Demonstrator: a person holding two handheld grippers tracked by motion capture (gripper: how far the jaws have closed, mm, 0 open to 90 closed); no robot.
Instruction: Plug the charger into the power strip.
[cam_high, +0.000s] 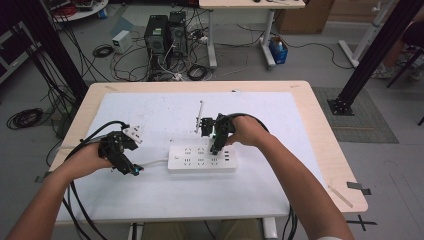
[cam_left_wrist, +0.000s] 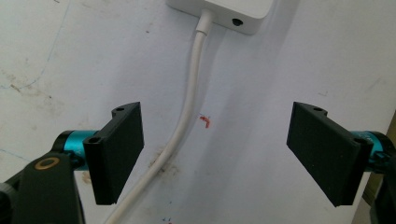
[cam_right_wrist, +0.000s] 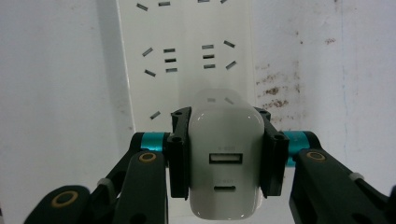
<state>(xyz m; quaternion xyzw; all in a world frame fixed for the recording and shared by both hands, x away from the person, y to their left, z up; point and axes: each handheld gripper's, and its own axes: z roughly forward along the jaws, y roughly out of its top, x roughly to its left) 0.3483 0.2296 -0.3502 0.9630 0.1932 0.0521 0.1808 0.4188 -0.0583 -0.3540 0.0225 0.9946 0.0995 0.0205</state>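
White power strip (cam_high: 202, 157) lies flat near the middle of the worktop (cam_high: 300, 107), long axis parallel to the near edge, on the white sheet (cam_high: 160, 107) that covers most of the top. Its white cord (cam_high: 152, 163) leaves the strip's left end and runs toward the left edge. Right gripper (cam_high: 218, 146) is over the right part of the strip, jaws pinched on a white charger block (cam_right_wrist: 225, 163); in the right gripper view the block sits squarely between both black jaws, its face with two ports turned to the camera, the strip's socket rows just beyond it. The block's far end is close over the strip's top face; whether it touches cannot be told. Left gripper (cam_high: 131, 169) is near the left edge, just left of the strip's left end, jaws spread wide with nothing pinched. In the left gripper view the cord (cam_left_wrist: 187, 107) passes on the sheet between the two jaws, closer to the left one, touching neither, and the strip's end (cam_left_wrist: 224, 11) shows at the top with a small round hole beside the cord's exit. A second small white plug adapter (cam_high: 134, 133) rests on the sheet beyond the left gripper. A thin grey rod (cam_high: 199, 116) lies on the sheet beyond the right gripper, toward the far edge.
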